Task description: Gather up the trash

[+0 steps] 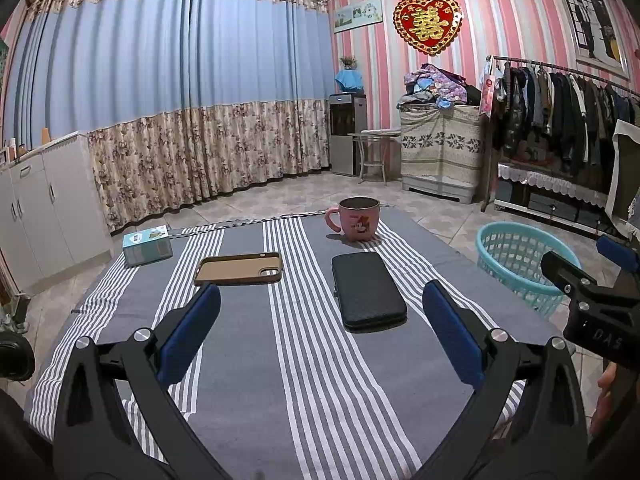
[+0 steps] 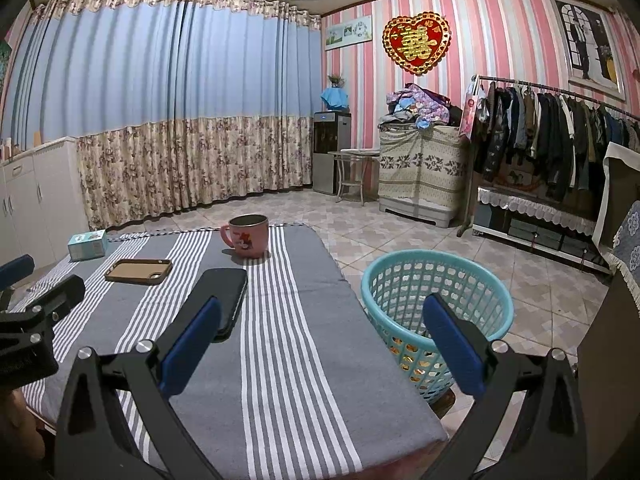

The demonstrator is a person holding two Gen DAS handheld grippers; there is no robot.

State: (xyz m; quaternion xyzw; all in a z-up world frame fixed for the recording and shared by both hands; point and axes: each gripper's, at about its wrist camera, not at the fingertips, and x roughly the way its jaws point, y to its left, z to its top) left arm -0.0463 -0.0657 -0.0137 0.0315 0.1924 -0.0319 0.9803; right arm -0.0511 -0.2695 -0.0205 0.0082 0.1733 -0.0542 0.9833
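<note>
My left gripper (image 1: 320, 336) spread wide and empty low in frame over the striped worktop (image 1: 304, 380), black phone (image 1: 366, 290) just above centre, my right gripper (image 2: 320, 344) equally wide, turquoise basket (image 2: 438, 304) at centre right, beside the worktop edge, something yellow inside

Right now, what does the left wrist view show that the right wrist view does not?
Only the left view shows the whole black phone uncovered. Only the right view shows the basket's inside, with something yellow at the bottom, and its whole rim. Both show the pink mug, the brown phone case, the small box and both open grippers.
</note>
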